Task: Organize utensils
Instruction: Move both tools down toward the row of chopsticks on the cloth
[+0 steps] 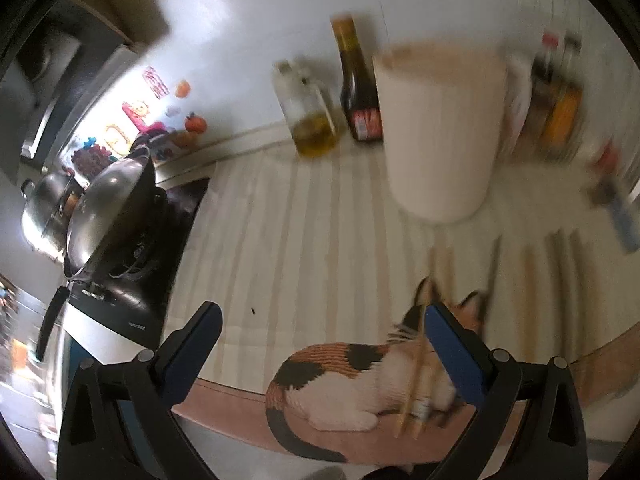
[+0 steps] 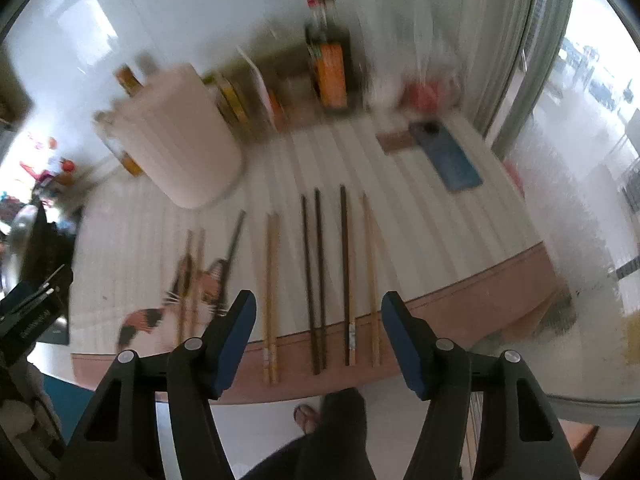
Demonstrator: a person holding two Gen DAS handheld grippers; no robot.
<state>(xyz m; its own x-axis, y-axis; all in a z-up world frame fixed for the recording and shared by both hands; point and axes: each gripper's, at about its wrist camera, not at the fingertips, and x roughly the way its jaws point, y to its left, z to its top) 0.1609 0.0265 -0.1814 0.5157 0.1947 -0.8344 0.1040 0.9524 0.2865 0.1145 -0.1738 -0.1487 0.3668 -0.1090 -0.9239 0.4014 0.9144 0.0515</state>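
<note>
The right gripper (image 2: 318,338) hangs with jaws apart and empty above the chopsticks (image 2: 318,280), which lie in a row on the striped table mat (image 2: 420,216). The left gripper (image 1: 322,346), also spread wide, hovers nearer the white utensil holder (image 1: 440,136) at the far left.

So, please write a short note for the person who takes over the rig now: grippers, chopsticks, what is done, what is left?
Left gripper: open, empty, above the cat print on the cloth.
Right gripper: open, empty, above the middle chopsticks.
Chopsticks: all lie in a row on the cloth near the front edge, light pair and dark ones mixed; one pair lies across the cat print.
White holder: stands behind them; whether it holds anything cannot be seen.
Done: nothing visible yet.
Left: pick up the chopsticks, probably into the holder.
</note>
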